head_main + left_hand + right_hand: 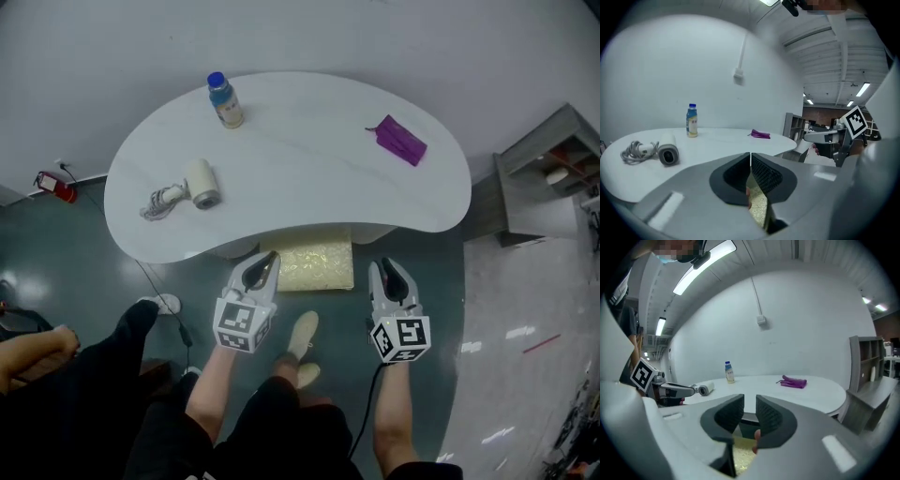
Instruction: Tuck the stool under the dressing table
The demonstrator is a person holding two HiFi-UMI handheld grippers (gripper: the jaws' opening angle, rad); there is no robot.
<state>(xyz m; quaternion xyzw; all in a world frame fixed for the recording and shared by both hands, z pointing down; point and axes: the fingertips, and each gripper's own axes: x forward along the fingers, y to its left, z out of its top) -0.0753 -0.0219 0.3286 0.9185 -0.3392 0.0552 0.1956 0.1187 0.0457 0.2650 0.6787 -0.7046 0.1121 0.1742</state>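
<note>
**Scene inventory**

1. Counter (291,202): white, kidney-shaped top, set against a pale wall. It carries items 3 to 5.
2. Stool (315,265): pale yellow textured seat, at the middle of the counter's near edge. Its rear part is under the top and its front part shows on the floor (441,309) side. In both gripper views it appears low, below the jaws.
3. Bottle (225,100): blue cap, upright, far left part of the counter.
4. White cylindrical appliance (201,183): lying on its side at the counter's left end, with a bundled grey cord beside it.
5. Purple pouch (400,140): lying flat, far right part of the counter, well apart from the bottle.
6. Left hand-held gripper (266,257): held above the stool's left front corner in the head view. Jaws pressed together, nothing pinched between them.
7. Right hand-held gripper (387,266): held just right of the stool in the head view. Jaws stand a narrow gap apart, with nothing between them.
8. Grey shelf unit (539,183): on the floor to the right of the counter.
9. Red object (56,187): on the floor at the left; its kind cannot be made out.
10. Pale shoe (303,337): the person's, on the floor between the 2 hand-held grippers.
</note>
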